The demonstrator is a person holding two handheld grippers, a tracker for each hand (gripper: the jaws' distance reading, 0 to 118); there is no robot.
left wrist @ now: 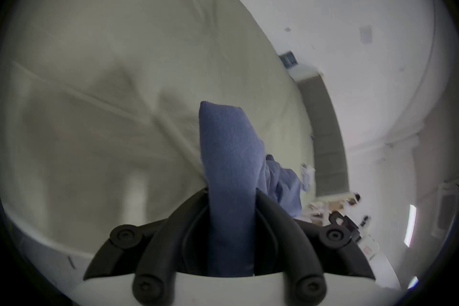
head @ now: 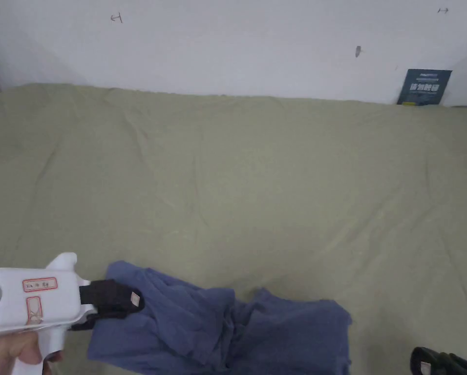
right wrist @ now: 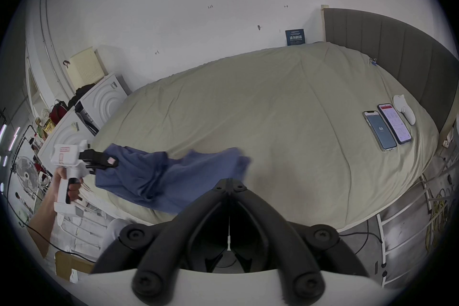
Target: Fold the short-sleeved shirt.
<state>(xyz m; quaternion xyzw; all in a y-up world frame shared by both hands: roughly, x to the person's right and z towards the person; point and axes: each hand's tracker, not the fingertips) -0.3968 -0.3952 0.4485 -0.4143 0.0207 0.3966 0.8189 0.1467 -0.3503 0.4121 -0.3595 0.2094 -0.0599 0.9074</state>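
A crumpled blue short-sleeved shirt [head: 237, 327] lies at the near edge of the olive-green bed [head: 252, 185]. My left gripper [head: 130, 300], white with black jaws, is shut on the shirt's left edge and holds that part slightly raised. In the left gripper view a strip of the blue shirt [left wrist: 228, 150] runs up between the jaws of the left gripper [left wrist: 232, 189]. My right gripper [head: 435, 364] sits at the bottom right, apart from the shirt. In the right gripper view the right gripper [right wrist: 229, 181] has its jaws together with nothing between them, the shirt [right wrist: 173, 177] beyond, and the left gripper [right wrist: 109, 161] at its far end.
Two phones [right wrist: 380, 130] and a white controller [right wrist: 403, 107] lie on the bed beside the grey headboard [right wrist: 397, 50]. A blue card [head: 424, 87] leans on the white wall behind the bed. White appliances [right wrist: 99, 100] and clutter stand past the bed's other end.
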